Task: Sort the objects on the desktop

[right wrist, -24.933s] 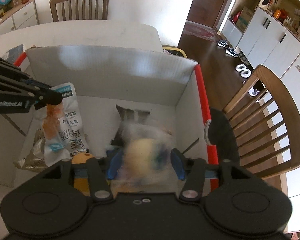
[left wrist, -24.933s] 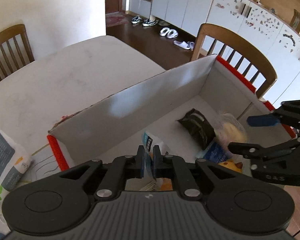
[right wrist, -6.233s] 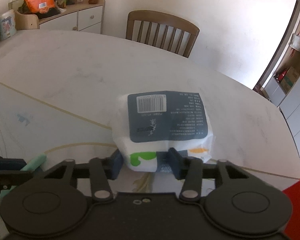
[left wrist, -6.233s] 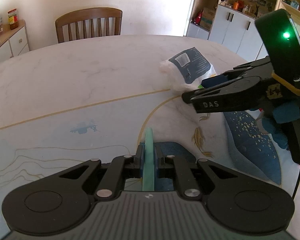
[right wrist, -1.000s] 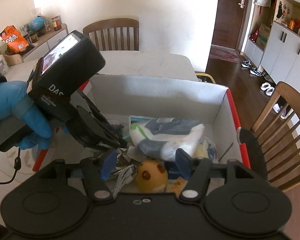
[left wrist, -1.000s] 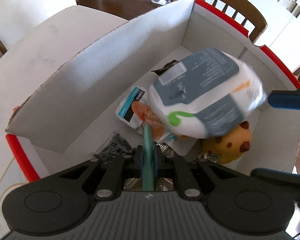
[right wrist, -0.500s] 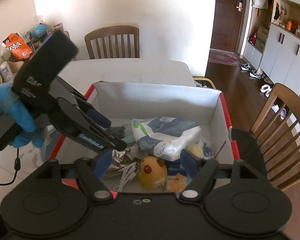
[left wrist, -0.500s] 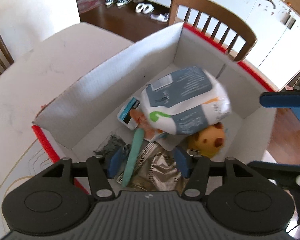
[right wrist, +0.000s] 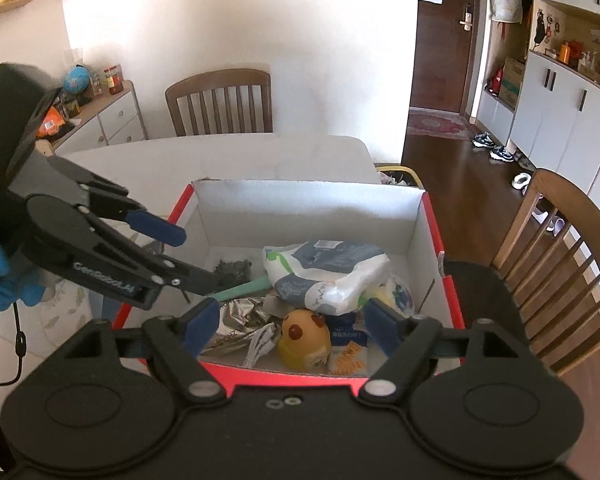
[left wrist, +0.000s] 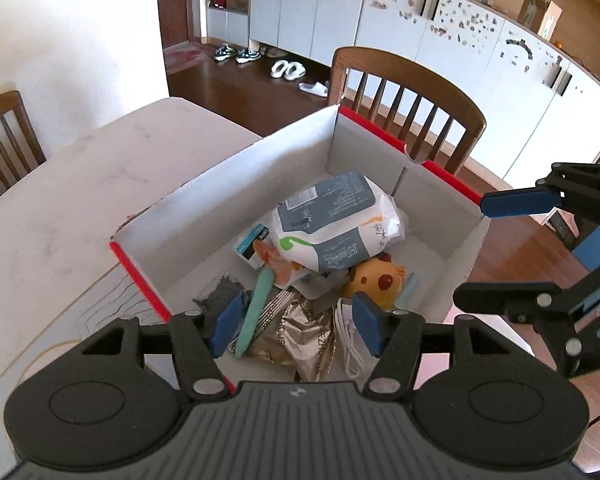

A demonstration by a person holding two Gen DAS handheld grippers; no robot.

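Both grippers hover above the box (left wrist: pixel 236 184), fingers spread wide and holding nothing: the left gripper (left wrist: pixel 296 326) at its 6 o'clock edge, the right gripper (right wrist: pixel 296 330) likewise. Inside, the wipes pack (left wrist: pixel 332 220) lies on top, the green stick (left wrist: pixel 256 308) at its 7 o'clock, the yellow toy (left wrist: pixel 378 280) at 5.
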